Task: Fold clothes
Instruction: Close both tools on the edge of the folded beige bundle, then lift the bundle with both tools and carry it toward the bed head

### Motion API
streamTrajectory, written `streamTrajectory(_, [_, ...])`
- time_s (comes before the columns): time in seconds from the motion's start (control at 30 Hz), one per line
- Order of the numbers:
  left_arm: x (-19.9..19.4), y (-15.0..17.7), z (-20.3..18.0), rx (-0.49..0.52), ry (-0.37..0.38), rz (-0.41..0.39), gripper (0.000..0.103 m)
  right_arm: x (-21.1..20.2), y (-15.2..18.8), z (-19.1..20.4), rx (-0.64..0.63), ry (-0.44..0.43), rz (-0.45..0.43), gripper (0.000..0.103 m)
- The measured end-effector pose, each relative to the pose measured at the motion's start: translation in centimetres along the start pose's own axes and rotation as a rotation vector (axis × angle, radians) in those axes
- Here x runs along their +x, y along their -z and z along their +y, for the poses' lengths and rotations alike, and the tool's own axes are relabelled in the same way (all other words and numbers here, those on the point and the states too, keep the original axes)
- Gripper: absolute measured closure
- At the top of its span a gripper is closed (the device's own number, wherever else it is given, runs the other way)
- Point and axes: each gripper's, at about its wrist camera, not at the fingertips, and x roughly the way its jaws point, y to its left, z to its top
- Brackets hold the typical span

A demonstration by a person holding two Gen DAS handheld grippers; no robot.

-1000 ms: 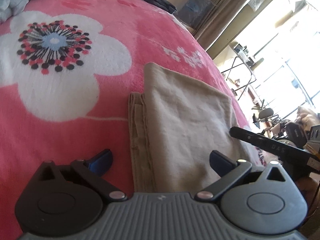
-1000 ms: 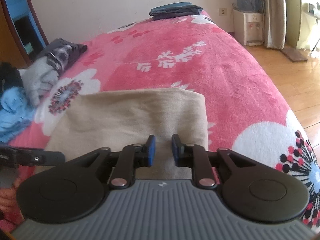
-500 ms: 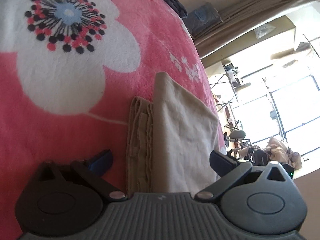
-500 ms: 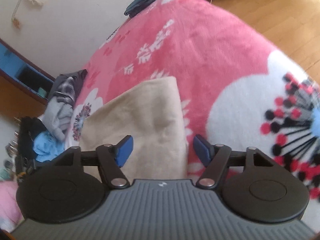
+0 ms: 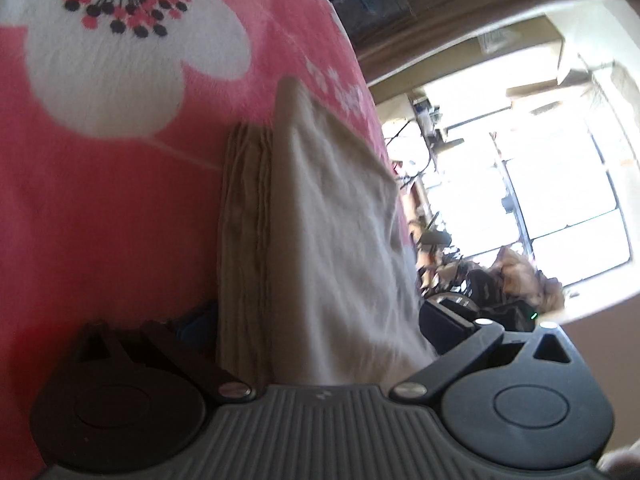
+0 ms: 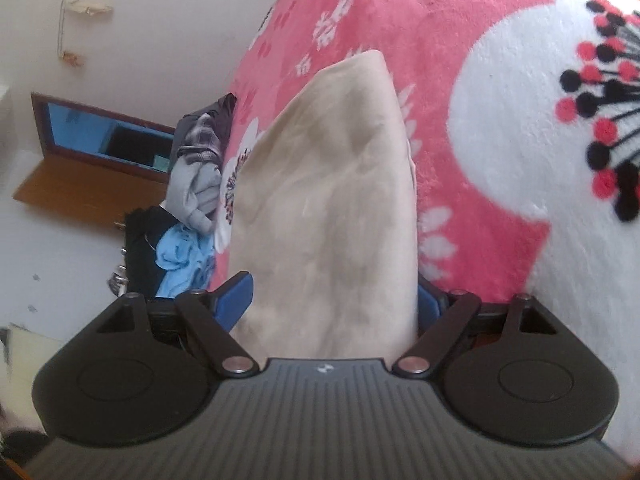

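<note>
Pink fleece blanket with big white flowers covers bed. Wood-framed mirror on white wall. Bright sunlit window beyond bed edge, beige curtain beside it. Small wall hook rack above mirror.

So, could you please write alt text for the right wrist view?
A folded beige garment fills the gap between the right gripper's wide-open blue fingers, lying on a pink floral blanket. A pile of unfolded clothes sits beyond it by a white wall.
</note>
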Motion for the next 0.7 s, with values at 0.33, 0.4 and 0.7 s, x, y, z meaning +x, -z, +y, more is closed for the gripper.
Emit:
streamTrajectory(0.33, [0.5, 1.3, -0.2, 0.005, 0.09, 0.035, 0.001, 1.8, -0.6, 0.3, -0.016, -0.074, 0.059, 0.032])
streamTrajectory(0.4, [0.9, 1.4, -0.3, 0.017, 0.083, 0.037, 0.002, 1.6, -0.1, 0.1, -0.018, -0.085, 0.079, 0.037])
streamTrajectory(0.7, [1.7, 1.0, -1.1, 0.029, 0.031, 0.047, 0.019, 4.4, -2.0, 0.1, -0.039, -0.092, 0.107, 0.065])
